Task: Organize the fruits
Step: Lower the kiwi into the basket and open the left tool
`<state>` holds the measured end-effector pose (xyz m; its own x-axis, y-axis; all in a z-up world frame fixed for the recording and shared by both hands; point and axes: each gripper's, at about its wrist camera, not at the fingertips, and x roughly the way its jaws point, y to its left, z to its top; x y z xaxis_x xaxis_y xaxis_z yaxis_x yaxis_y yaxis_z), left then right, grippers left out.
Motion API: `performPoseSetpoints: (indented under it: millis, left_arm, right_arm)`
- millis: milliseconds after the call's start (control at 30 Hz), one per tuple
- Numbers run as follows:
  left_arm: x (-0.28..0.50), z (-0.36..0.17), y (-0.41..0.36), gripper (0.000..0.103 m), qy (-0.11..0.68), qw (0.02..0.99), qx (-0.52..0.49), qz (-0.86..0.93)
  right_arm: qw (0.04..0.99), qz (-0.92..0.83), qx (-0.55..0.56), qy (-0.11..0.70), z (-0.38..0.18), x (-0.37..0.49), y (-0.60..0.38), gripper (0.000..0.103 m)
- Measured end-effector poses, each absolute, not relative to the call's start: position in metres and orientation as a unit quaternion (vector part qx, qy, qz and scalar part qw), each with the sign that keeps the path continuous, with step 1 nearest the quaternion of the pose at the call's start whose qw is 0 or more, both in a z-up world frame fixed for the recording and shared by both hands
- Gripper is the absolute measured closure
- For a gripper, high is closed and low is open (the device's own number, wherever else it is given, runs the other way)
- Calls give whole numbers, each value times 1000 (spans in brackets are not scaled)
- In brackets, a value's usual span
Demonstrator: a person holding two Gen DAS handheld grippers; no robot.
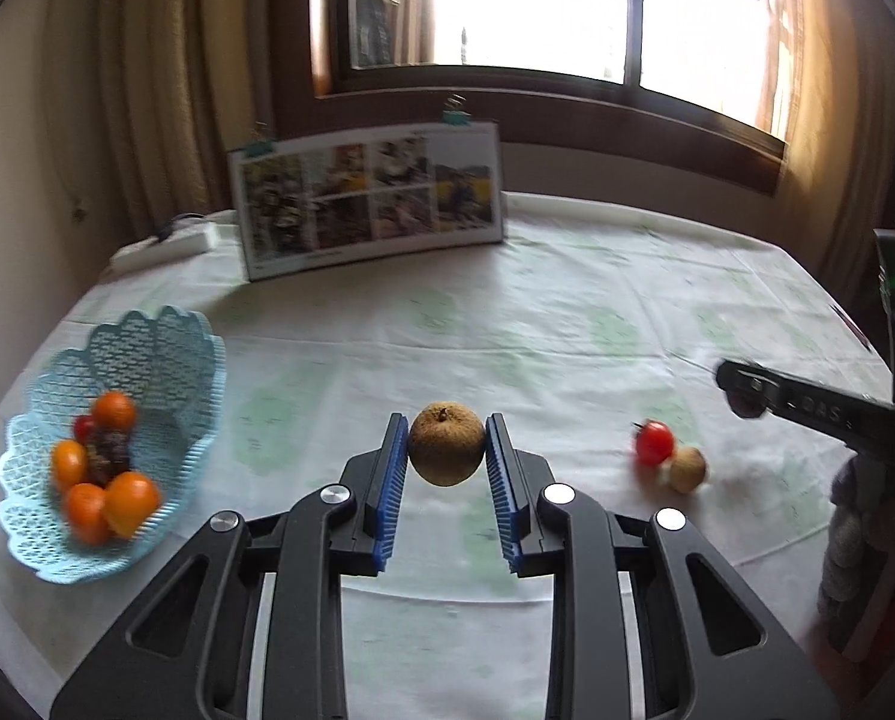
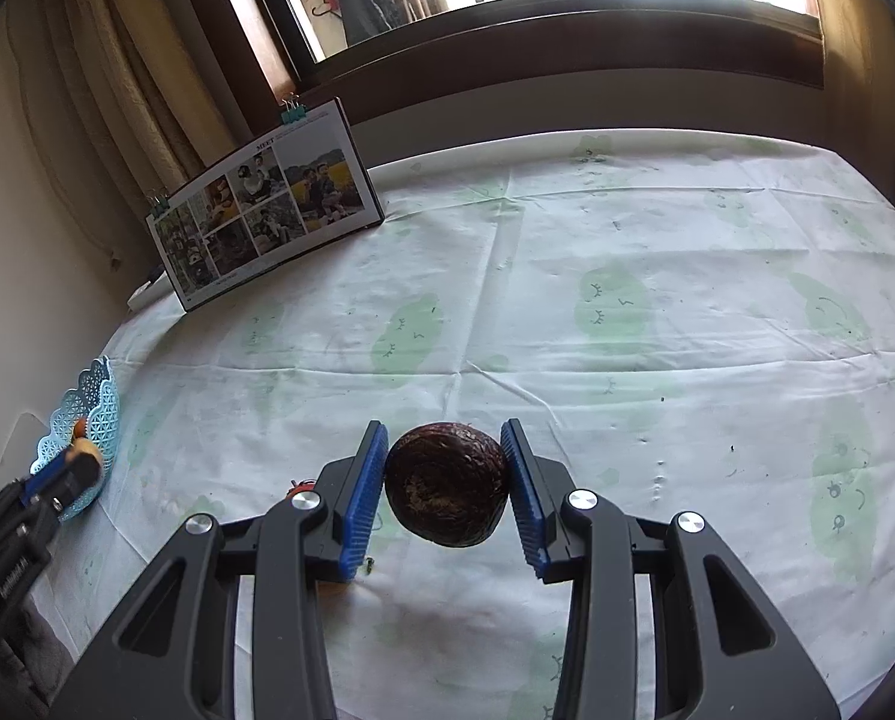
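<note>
Fruits half sorted: oranges and a red tomato (image 1: 83, 427) already in the pale-blue lattice plastic basket (image 1: 165, 354), round brown fruit (image 1: 446, 443) pinched in left fingers (image 1: 395, 462), dark wrinkled fruit (image 2: 444, 492) in right fingers (image 2: 366, 480), small red tomato (image 1: 654, 443) and tan fruit (image 1: 686, 468) left on the desk (image 1: 567, 312).

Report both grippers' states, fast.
Left gripper: shut on the tan round fruit.
Right gripper: shut on the dark brown fruit.
</note>
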<state>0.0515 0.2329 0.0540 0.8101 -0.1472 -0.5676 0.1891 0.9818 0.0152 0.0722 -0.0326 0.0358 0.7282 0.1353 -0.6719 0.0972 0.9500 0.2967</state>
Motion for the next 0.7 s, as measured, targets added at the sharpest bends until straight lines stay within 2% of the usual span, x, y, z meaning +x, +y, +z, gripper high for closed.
performPoseSetpoints:
  millis: [300,700]
  left_arm:
    - [47,69,300,76,267,964,7,4]
    - [38,59,383,76,271,957,-30,96]
  right_arm:
    - [918,18,151,367,42,71,-18,63]
    - [920,47,133,366,54,74,23,63]
